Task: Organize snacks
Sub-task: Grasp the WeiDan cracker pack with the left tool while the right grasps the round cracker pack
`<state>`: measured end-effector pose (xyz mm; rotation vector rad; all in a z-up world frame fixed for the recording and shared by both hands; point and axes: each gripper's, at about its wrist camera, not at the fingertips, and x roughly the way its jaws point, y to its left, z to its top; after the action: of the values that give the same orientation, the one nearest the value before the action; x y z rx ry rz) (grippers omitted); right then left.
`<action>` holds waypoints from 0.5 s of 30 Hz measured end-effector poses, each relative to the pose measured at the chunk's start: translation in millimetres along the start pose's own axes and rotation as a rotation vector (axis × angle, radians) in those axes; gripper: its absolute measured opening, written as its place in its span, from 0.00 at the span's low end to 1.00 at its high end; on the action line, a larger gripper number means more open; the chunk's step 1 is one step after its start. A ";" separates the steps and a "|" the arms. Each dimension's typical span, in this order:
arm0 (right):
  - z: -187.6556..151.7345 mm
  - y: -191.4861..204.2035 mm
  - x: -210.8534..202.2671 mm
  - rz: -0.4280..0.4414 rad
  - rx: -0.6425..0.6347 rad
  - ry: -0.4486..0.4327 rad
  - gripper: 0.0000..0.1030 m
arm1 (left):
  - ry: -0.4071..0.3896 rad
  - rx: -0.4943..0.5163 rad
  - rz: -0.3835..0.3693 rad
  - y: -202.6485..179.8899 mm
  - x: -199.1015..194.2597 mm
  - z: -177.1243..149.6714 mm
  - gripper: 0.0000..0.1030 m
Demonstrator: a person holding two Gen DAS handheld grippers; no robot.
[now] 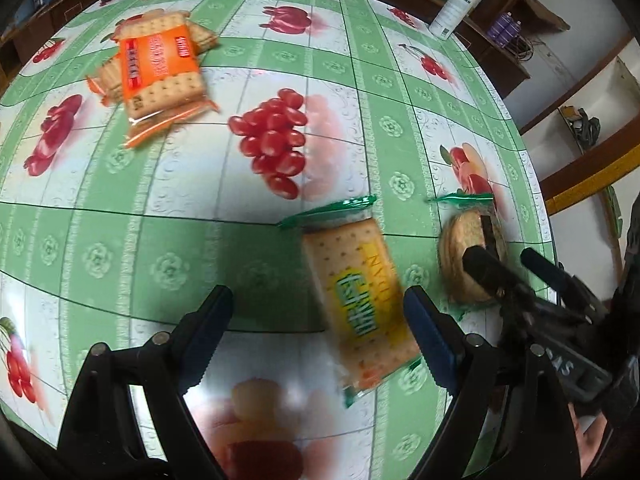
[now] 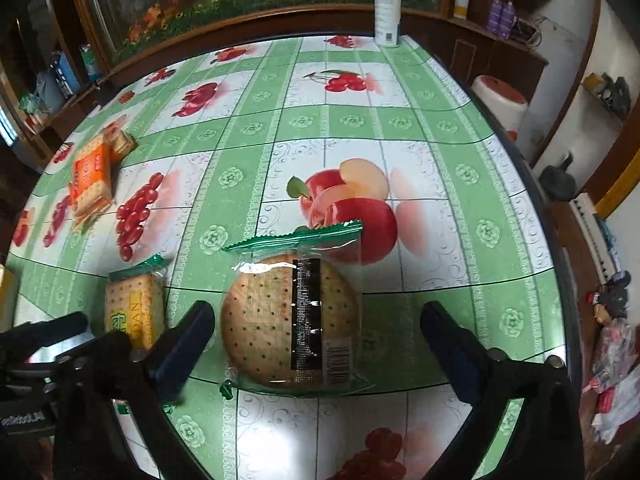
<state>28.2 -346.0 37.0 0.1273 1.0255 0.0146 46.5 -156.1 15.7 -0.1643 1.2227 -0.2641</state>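
Observation:
A yellow-green cracker pack (image 1: 362, 296) lies on the table by my left gripper's right finger. My left gripper (image 1: 320, 316) is open and empty above the tablecloth. A round cracker pack (image 2: 294, 320) with green ends lies between the fingers of my open right gripper (image 2: 316, 332), apart from both. The round pack (image 1: 470, 256) and the right gripper (image 1: 508, 264) also show in the left wrist view. The yellow-green pack (image 2: 134, 310) sits left of the right gripper. A pile of orange cracker packs (image 1: 160, 72) lies at the far left of the table (image 2: 94, 176).
The round table (image 2: 360, 124) has a green fruit-print cloth. A white spray bottle (image 2: 387, 4) stands at its far edge, also in the left wrist view (image 1: 456, 6). A red-topped white stool (image 2: 502, 100) and shelves stand beyond the right edge.

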 end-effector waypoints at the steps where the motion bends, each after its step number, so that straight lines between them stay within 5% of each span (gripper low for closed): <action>1: 0.0 -1.6 2.3 -0.005 0.003 0.006 1.00 | -0.004 -0.003 0.004 -2.4 1.3 0.8 0.85; 15: 3.0 -21.3 4.4 -0.026 0.042 0.039 0.99 | -0.014 0.029 0.036 -15.9 8.3 6.1 0.88</action>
<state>32.0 -367.1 32.3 0.1519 1.0670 -0.0281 53.1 -173.9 14.5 -0.1187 1.2064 -0.2485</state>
